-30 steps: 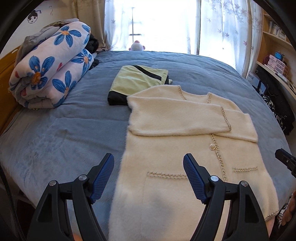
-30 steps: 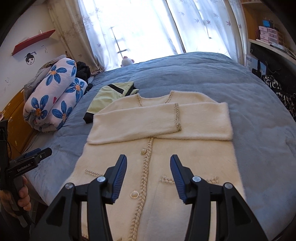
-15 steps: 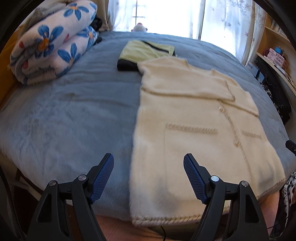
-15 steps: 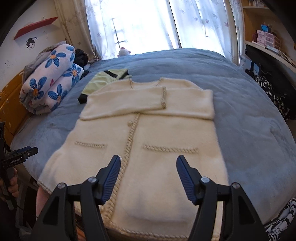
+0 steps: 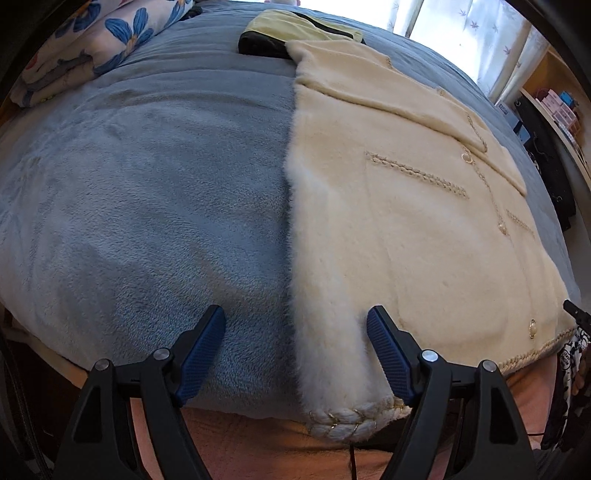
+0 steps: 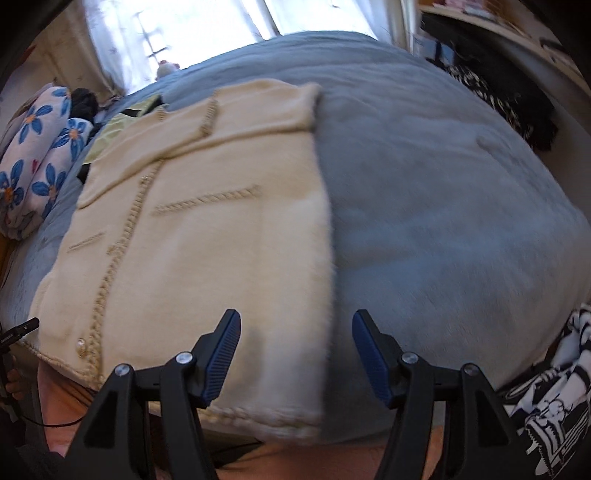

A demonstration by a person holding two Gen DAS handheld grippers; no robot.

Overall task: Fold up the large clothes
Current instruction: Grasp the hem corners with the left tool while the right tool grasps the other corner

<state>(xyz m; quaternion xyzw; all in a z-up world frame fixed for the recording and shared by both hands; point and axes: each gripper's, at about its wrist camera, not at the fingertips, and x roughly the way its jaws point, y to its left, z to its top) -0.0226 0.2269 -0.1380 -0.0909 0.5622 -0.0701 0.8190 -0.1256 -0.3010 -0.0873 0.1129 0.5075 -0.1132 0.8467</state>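
Observation:
A cream fuzzy cardigan [image 5: 406, 229] lies flat and face up on the blue bed, its sleeves folded across the chest and its braided hem at the near edge. My left gripper [image 5: 295, 321] hangs open just above the hem's near left corner, and the cardigan's left edge runs between its fingers. In the right wrist view the same cardigan [image 6: 207, 240] shows blurred. My right gripper [image 6: 296, 321] stands open over the near right corner, with the right edge between its fingers. Neither gripper's pads press on the cloth.
The blue plush blanket [image 5: 147, 184] covers the bed. A rolled floral quilt [image 5: 103, 33] lies at the far left, and a folded yellow and black garment [image 5: 295, 29] sits beyond the cardigan's collar. Shelves [image 5: 554, 110] line the right wall. A black and white patterned cloth [image 6: 546, 398] lies at the near right.
Both grippers have come down and back toward the near hem, the left to the left corner, the right to the right corner. The right jaws have spread wider.

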